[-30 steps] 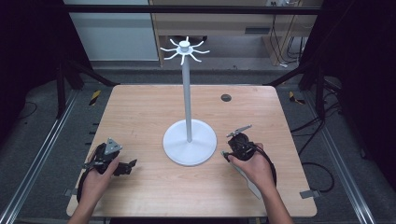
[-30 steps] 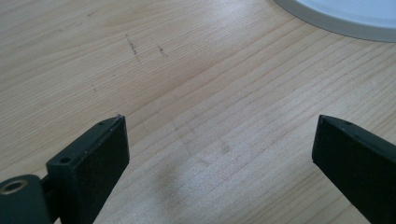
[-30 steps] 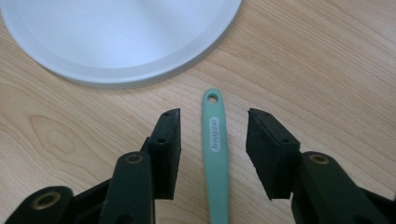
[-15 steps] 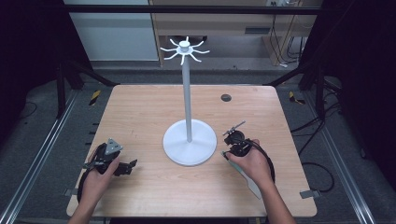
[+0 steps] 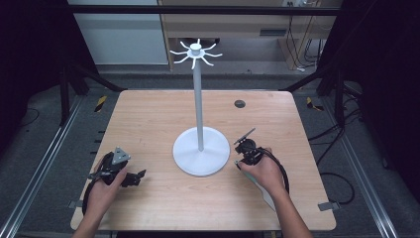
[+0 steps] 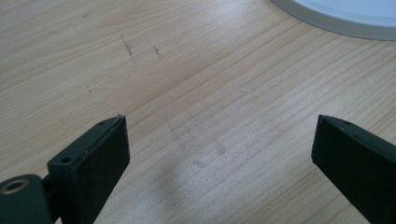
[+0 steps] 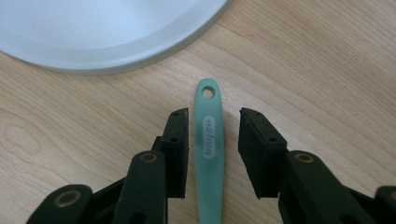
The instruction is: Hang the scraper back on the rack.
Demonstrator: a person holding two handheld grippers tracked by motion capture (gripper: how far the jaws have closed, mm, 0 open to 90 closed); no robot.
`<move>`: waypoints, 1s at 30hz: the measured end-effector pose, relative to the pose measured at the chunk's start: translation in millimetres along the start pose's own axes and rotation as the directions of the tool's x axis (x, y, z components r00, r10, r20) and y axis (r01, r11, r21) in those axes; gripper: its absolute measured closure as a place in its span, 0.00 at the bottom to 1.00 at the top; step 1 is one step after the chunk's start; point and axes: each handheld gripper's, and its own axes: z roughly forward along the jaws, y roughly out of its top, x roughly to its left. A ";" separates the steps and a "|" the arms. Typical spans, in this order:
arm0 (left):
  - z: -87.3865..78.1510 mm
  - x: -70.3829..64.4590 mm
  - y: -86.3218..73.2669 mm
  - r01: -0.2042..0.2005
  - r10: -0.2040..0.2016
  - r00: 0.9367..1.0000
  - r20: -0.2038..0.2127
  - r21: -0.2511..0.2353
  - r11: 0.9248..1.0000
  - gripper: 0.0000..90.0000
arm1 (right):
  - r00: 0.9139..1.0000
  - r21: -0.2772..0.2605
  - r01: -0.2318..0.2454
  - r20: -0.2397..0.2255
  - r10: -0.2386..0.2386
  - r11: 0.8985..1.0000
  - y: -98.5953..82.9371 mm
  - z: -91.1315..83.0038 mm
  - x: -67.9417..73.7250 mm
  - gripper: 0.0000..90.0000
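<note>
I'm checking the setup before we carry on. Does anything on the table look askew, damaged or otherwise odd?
Nothing stands out. The white metal stand is upright on the wooden table. The mint-green plastic handle lies flat between the right gripper's open jaws, not yet gripped. The left gripper is open over bare wood with a few faint scuffs.

2 black grippers (image 5: 130, 177), screw-holed jaws, looping black cables (image 5: 283, 171)

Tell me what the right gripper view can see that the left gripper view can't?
The right gripper view has a green handle with a hole at its tip, lying between the right gripper jaws, which stand open on either side of it. The left gripper view has the left gripper, open wide over bare wood. Both share the table and the white stand base.
</note>
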 end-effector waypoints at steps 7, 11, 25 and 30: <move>0.1 0.1 0.0 0.000 0.000 1.000 0.001 0.000 1.000 0.04 | 1.000 0.018 -0.001 -0.006 0.002 1.000 1.2 4.0 -0.5 0.73; 0.3 -0.1 -0.1 0.000 0.000 1.000 0.001 0.002 1.000 0.04 | 1.000 0.023 -0.003 -0.008 0.003 1.000 2.1 5.5 1.1 0.75; 0.6 -0.7 0.0 0.003 -0.003 1.000 0.002 0.000 1.000 0.05 | 1.000 0.046 0.001 -0.013 0.000 0.999 3.9 10.8 0.5 0.80; 0.6 -0.8 0.1 -0.001 0.001 1.000 0.003 0.004 1.000 0.05 | 1.000 0.052 -0.007 -0.018 0.008 0.999 4.4 11.6 0.5 0.82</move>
